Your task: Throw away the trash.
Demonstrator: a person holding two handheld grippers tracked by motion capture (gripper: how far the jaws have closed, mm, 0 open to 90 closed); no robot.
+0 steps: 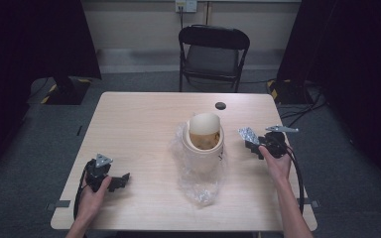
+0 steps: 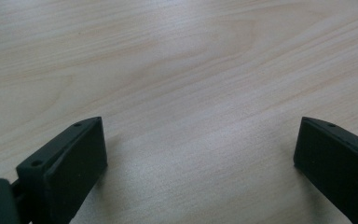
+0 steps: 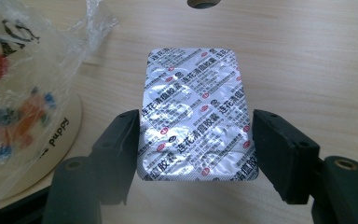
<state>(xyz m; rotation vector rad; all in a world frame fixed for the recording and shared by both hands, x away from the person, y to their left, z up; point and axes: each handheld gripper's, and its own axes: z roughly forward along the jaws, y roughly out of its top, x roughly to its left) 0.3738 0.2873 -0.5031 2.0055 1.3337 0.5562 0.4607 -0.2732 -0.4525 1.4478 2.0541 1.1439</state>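
- The wooden surface (image 1: 139,129) is carrying everything.
- A cream tub (image 1: 203,144) with its lid tipped up is sitting at the centre on crinkled clear plastic wrap (image 1: 198,183).
- The left gripper (image 1: 120,180) is resting at 8 o'clock, jaws spread wide over bare wood.
- The right gripper (image 1: 248,140) at 3 o'clock is clamping a silver blister pack (image 3: 196,116) by its edges.

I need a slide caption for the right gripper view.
Right gripper shut on silver foil blister pack above wooden table.
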